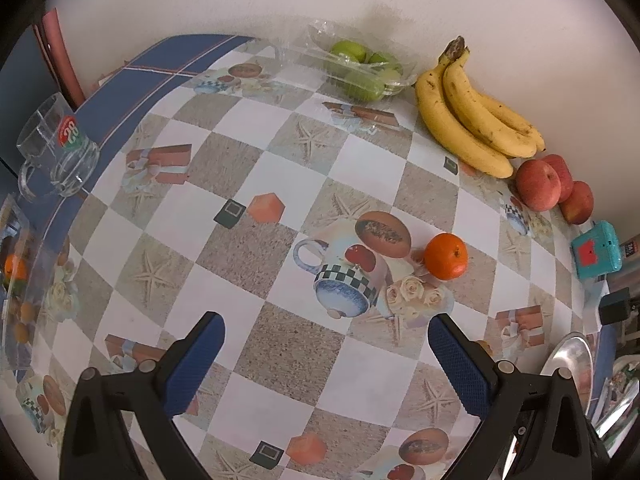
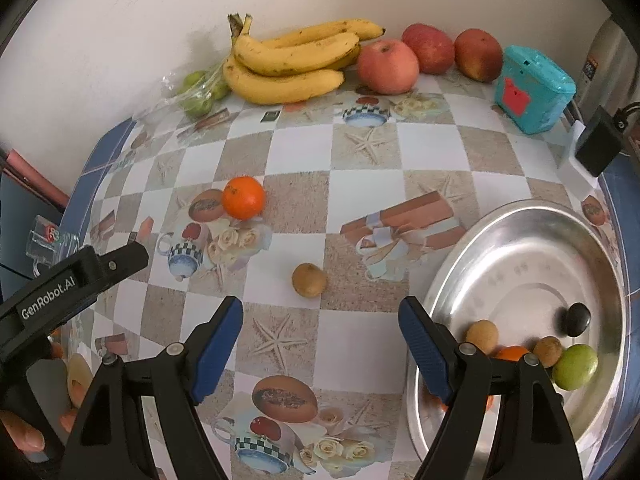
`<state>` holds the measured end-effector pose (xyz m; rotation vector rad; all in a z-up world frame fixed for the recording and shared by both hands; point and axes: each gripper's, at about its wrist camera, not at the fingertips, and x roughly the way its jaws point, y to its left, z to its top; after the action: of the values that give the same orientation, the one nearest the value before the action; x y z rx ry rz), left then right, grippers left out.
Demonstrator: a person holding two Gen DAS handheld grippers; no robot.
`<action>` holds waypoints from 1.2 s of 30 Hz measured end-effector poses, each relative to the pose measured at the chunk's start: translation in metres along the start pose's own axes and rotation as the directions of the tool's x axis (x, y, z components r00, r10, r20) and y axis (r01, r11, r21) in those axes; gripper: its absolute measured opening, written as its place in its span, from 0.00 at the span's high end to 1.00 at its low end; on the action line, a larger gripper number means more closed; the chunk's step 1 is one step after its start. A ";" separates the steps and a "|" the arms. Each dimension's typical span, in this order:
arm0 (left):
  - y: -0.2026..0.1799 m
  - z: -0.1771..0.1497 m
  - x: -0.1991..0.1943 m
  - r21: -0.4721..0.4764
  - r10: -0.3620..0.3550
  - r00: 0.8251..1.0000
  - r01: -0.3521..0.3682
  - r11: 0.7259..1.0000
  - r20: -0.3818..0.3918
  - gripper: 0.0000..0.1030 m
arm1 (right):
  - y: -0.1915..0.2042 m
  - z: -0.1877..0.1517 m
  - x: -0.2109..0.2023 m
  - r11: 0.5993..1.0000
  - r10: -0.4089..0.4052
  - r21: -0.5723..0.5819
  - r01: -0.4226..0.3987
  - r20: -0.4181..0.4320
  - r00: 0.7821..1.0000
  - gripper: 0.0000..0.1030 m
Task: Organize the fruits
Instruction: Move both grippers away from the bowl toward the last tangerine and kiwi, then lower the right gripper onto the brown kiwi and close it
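An orange (image 1: 445, 256) (image 2: 243, 197) lies loose on the patterned table. A small brown fruit (image 2: 309, 280) lies just ahead of my right gripper (image 2: 320, 320), which is open and empty. A metal bowl (image 2: 520, 240) at the right holds several small fruits, among them a green one (image 2: 575, 366) and a dark one (image 2: 577, 319). My left gripper (image 1: 326, 334) is open and empty, hovering short of the orange; it also shows in the right wrist view (image 2: 120, 260). Bananas (image 1: 472, 120) (image 2: 296, 60), red apples (image 1: 552, 186) (image 2: 428, 56) and bagged green fruits (image 1: 360, 70) (image 2: 200, 92) lie along the wall.
A glass mug (image 1: 56, 148) stands at the table's left edge. A teal box (image 1: 596, 250) (image 2: 532, 88) and a black device (image 2: 600, 144) sit at the right. The bowl's rim (image 1: 568, 360) shows in the left wrist view. A clear container (image 1: 16, 280) with fruit is far left.
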<state>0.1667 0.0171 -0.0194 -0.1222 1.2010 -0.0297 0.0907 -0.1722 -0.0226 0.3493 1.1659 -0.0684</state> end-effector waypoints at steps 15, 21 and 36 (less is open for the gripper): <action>0.000 0.004 0.029 0.019 0.031 0.998 -0.030 0.999 -0.051 0.00 | 0.006 0.005 0.027 0.999 -0.035 -0.019 0.035 -0.018 0.999 0.30; -0.006 0.009 0.033 0.042 0.002 0.999 0.000 0.999 -0.037 0.00 | 0.006 0.010 0.035 0.999 -0.034 -0.004 0.034 -0.013 0.999 0.40; -0.008 0.010 0.039 0.071 0.005 0.999 -0.001 0.998 -0.051 0.01 | 0.016 0.011 0.056 0.998 -0.056 -0.019 0.056 -0.032 0.998 0.58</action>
<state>0.1907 0.0067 -0.0512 -0.0582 1.2494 -0.0731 0.1258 -0.1537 -0.0657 0.3029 1.2081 -0.1014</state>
